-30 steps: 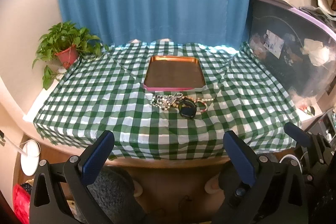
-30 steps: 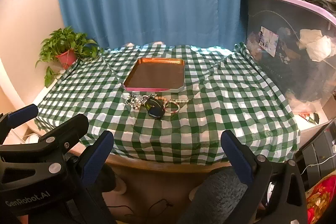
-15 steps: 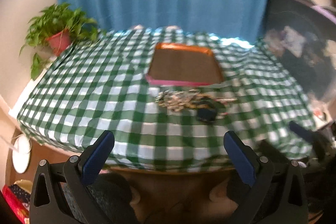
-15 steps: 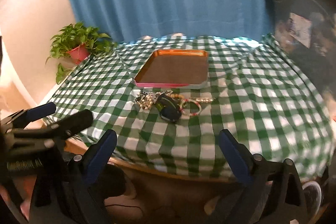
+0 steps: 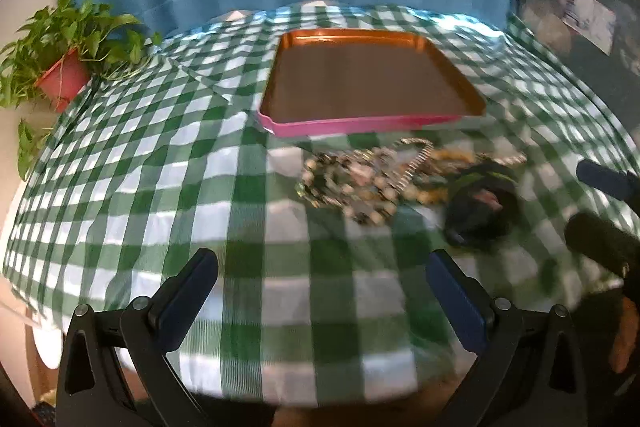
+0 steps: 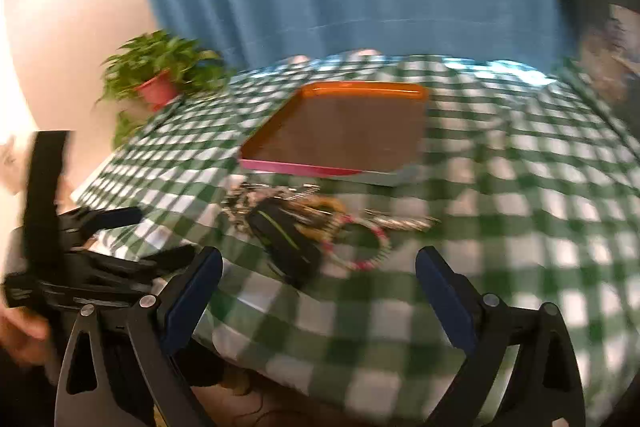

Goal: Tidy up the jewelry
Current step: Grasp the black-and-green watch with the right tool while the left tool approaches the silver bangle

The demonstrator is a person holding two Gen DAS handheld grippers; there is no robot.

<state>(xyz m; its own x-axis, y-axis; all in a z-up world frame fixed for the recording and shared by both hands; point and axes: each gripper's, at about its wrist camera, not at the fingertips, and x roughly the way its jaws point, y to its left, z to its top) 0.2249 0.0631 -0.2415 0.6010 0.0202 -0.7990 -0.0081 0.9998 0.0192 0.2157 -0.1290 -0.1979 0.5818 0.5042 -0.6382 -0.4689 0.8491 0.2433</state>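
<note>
Left wrist view showed left tool [image 5: 322, 279] wide and empty, jewelry pile [image 5: 360, 183] just ahead, tray [image 5: 372, 125] beyond, presumably awaiting sorting.

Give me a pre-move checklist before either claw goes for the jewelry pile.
1. Left claw open and empty: ok.
2. Right claw open and empty: ok.
3. Tray empty, ready for pieces: ok.
4. Jewelry pile on the checked tablecloth, in front of the tray, not in it: ok.
5. Pieces separable: cannot tell; they overlap and the pictures are blurred.
6. Pink beaded bracelet lies at the pile's edge, beside the dark band: ok.
</note>
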